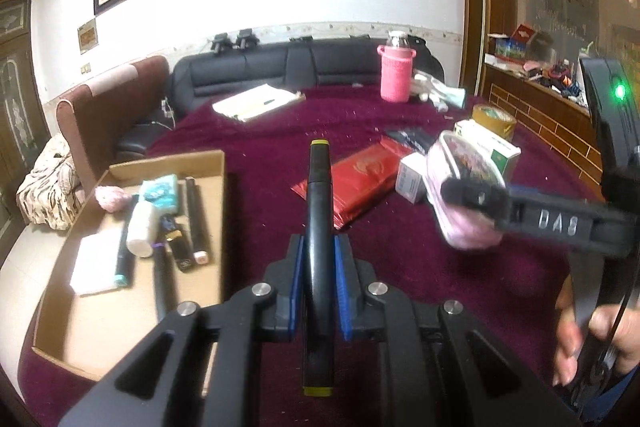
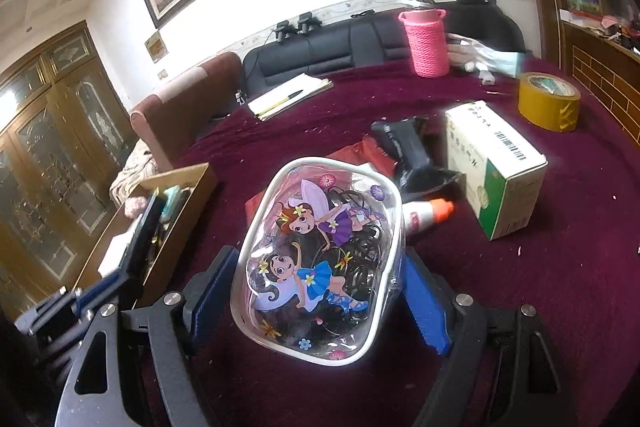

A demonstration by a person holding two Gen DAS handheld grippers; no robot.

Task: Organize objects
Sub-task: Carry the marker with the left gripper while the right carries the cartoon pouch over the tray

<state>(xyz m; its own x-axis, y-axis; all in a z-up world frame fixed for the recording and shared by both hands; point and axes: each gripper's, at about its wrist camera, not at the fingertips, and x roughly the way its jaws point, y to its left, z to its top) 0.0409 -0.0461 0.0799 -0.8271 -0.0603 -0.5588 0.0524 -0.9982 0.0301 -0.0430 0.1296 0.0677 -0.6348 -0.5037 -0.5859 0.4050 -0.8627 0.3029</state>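
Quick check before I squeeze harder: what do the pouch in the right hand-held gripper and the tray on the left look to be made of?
Pouch: seemingly soft clear plastic, glossy; the dark hair ties inside show through and light glints on it. White piped edge, printed fairies.
Tray: looks like plain brown cardboard, matte, with thin raw-cut walls.

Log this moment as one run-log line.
left gripper: shut on black marker | right gripper: shut on clear pouch | cardboard tray: partly filled

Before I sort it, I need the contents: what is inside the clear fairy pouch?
Through the clear fairy pouch, dark looped hair ties show. The fairy print covers whatever lies behind it.
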